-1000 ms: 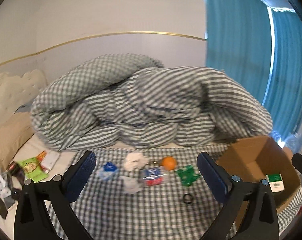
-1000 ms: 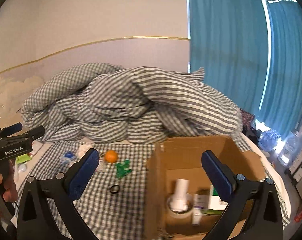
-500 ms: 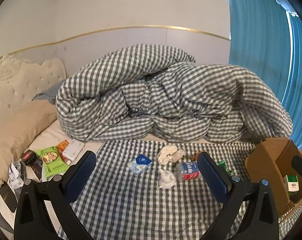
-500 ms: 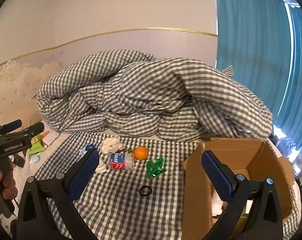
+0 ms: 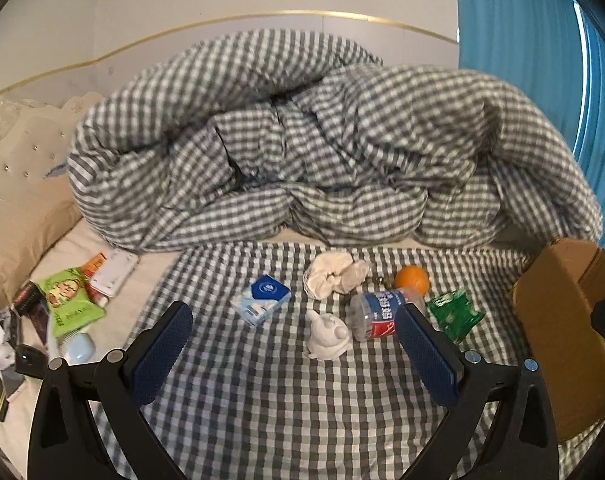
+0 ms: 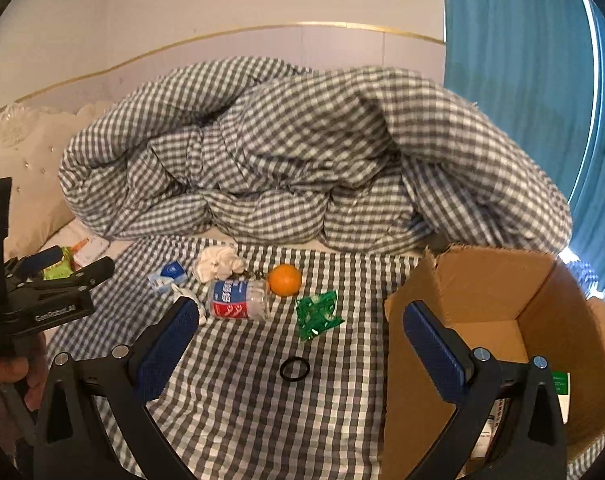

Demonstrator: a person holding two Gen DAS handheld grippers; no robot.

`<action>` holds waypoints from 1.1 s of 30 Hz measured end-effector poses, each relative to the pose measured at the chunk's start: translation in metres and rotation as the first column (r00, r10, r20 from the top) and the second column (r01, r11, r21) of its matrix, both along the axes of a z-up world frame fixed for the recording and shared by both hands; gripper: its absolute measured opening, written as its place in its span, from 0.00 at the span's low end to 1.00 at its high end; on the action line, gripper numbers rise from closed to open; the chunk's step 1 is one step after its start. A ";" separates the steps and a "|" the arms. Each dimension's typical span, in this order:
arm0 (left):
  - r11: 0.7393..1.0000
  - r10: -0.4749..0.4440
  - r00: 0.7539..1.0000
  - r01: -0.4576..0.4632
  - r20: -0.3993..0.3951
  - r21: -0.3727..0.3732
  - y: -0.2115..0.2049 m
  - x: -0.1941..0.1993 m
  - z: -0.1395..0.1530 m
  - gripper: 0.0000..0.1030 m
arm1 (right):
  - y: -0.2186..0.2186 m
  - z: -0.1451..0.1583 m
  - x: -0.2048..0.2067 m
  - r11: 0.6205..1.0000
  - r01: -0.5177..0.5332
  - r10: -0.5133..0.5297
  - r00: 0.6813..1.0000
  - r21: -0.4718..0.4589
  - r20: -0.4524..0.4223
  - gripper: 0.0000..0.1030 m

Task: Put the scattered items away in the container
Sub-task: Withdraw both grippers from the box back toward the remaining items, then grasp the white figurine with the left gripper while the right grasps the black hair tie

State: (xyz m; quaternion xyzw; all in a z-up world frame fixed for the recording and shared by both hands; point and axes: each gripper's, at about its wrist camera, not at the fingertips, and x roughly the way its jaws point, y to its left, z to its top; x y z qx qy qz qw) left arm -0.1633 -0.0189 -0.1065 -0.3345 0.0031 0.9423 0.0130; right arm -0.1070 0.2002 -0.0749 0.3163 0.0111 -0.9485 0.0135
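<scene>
Scattered on the checked bed cover lie a blue-and-white tissue pack (image 5: 262,299), a crumpled white cloth (image 5: 334,274), a white figurine (image 5: 328,335), a plastic bottle with a red-blue label (image 5: 376,314), an orange (image 5: 411,279) and a green wrapper (image 5: 454,314). A black ring (image 6: 294,369) lies in front of them. The open cardboard box (image 6: 502,344) stands at the right with packs inside. My left gripper (image 5: 292,354) is open and empty, above the cover just short of the figurine. My right gripper (image 6: 298,348) is open and empty, over the ring beside the box.
A bunched checked duvet (image 5: 322,152) fills the back of the bed. A beige pillow (image 5: 10,216) and a heap of snack packets and small items (image 5: 66,300) lie at the left. A blue curtain (image 6: 522,80) hangs at the right.
Both grippers have swung left and come closer to the items. The box has slid toward the right edge in both views. Both stay open.
</scene>
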 end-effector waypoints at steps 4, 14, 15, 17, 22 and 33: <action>1.000 -0.004 0.999 0.004 0.037 0.008 0.005 -0.019 -0.023 1.00 | 0.003 -0.018 -0.013 1.000 0.000 0.000 1.000 0.005 0.031 1.00; 1.000 0.002 0.994 -0.001 0.111 -0.005 0.015 -0.056 -0.074 1.00 | 0.006 -0.058 -0.044 1.000 0.000 0.000 0.996 -0.002 0.089 1.00; 1.000 0.008 0.992 -0.007 0.126 -0.012 0.015 -0.061 -0.080 1.00 | 0.005 -0.061 -0.047 1.000 -0.001 0.001 0.996 0.001 0.091 1.00; 1.000 0.012 0.989 -0.011 0.148 -0.010 0.016 -0.069 -0.092 0.96 | 0.004 -0.068 -0.054 1.000 -0.005 0.004 0.995 0.007 0.098 1.00; 1.000 0.014 0.984 -0.011 0.177 -0.021 0.018 -0.084 -0.113 0.89 | 0.003 -0.090 -0.068 1.000 -0.023 0.022 0.991 0.007 0.134 1.00; 1.000 -0.010 0.976 0.008 0.218 0.007 0.024 -0.101 -0.141 0.46 | 0.008 -0.124 -0.075 1.000 -0.025 0.025 0.980 -0.003 0.197 1.00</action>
